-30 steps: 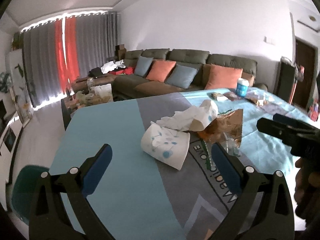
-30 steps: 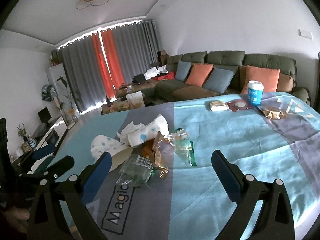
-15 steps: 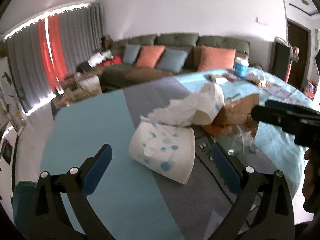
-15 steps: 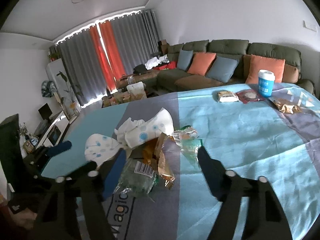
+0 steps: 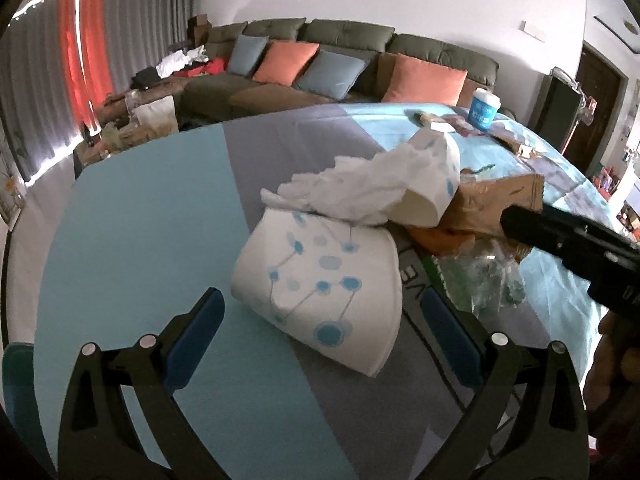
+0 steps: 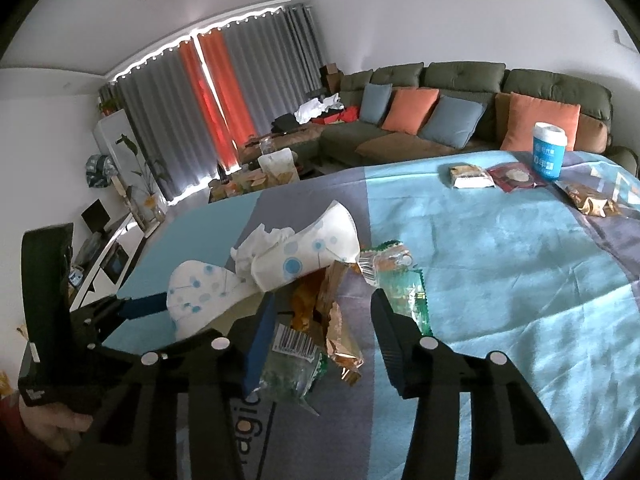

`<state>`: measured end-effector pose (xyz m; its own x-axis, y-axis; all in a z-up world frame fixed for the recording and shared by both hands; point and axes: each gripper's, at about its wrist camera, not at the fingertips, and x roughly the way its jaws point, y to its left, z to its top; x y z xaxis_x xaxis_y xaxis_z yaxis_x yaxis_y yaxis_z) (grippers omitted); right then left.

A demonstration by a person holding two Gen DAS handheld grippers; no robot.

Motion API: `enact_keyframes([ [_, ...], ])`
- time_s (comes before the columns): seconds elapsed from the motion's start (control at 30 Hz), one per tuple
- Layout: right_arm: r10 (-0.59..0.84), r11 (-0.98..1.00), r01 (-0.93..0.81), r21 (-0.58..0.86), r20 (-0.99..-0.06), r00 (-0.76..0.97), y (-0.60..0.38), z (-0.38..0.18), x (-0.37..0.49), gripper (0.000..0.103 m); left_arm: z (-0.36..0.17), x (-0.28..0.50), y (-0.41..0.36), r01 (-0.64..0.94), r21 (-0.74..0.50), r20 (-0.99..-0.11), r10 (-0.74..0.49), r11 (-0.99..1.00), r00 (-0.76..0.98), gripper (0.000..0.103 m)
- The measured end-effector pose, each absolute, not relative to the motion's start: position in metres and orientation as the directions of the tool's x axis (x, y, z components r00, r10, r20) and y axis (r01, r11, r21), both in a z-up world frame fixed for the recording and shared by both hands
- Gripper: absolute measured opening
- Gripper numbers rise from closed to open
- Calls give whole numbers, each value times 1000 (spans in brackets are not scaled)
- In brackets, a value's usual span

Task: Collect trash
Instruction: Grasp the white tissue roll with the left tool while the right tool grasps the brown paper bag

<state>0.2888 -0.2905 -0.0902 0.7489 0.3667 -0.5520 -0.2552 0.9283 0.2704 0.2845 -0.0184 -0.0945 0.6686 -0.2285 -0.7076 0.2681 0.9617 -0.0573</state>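
Observation:
A pile of trash lies on the blue and grey tablecloth (image 5: 132,216). A white paper cup with blue dots (image 5: 320,284) lies on its side just ahead of my left gripper (image 5: 320,320), whose jaws are wide open on either side of it. Behind it are crumpled tissue (image 5: 352,184), a second dotted cup (image 5: 436,172) and a brown paper bag (image 5: 500,196). My right gripper (image 6: 324,316) is half closed around a gold snack wrapper (image 6: 340,332) and a clear barcoded wrapper (image 6: 292,364), without gripping them. A green wrapper (image 6: 404,292) lies to its right.
At the table's far end stand a blue cup with a white lid (image 6: 550,156) and several snack packets (image 6: 470,176). A green sofa with orange and blue cushions (image 6: 440,120) is behind. The right gripper's body (image 5: 572,240) crosses the left wrist view.
Both grippers have moved forward and down to the trash pile. The right gripper's jaws have narrowed around the wrappers. The left gripper has stayed open and now straddles the near cup.

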Motion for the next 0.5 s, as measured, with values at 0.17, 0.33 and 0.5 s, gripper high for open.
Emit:
enact_keyframes([
  [0.17,376,925,-260,278,-557,741,-291,-91,289,36,-87,286,-28,304,23,-685,-207,952,699,97],
  [0.33,387,920,-263,290,-564,729,-292,-94,290,23,-88,286,-40,348,95,-697,-188,933,692,92],
  [0.5,394,917,-267,297,-565,725,-293,-94,289,12,-90,286,-41,343,98,-704,-178,934,687,79],
])
